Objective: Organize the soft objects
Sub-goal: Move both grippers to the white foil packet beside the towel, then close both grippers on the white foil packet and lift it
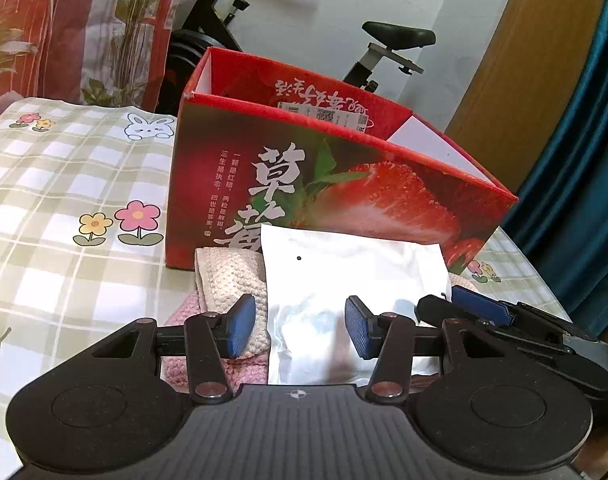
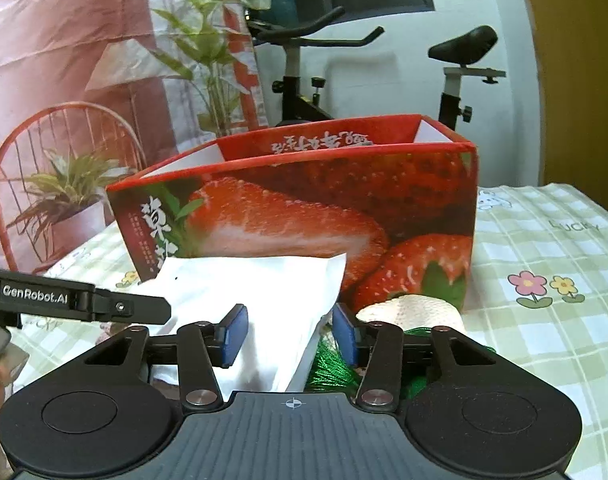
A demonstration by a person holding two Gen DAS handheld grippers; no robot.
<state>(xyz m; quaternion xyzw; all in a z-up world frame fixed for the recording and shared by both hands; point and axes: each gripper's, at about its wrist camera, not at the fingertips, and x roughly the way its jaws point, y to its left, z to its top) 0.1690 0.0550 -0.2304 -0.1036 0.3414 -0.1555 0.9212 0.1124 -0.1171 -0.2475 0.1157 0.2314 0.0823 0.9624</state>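
A white soft pouch (image 1: 352, 276) lies on a pile of knitted cloths before the red strawberry box (image 1: 344, 184). My left gripper (image 1: 300, 328) is open, its pads on either side of the pouch's lower part. A cream knitted cloth (image 1: 228, 276) and a pink one (image 1: 224, 372) lie under and left of it. In the right wrist view the pouch (image 2: 256, 300) lies between my open right gripper's (image 2: 290, 334) pads; a cream cloth (image 2: 412, 312) and green yarn (image 2: 332, 368) sit to its right, before the box (image 2: 304, 216).
The checked tablecloth with flowers (image 1: 64, 208) covers the table. The right gripper's fingers (image 1: 480, 308) reach in from the right in the left wrist view. The left gripper's arm (image 2: 76, 300) shows at left in the right wrist view. An exercise bike (image 2: 304, 80) stands behind the table.
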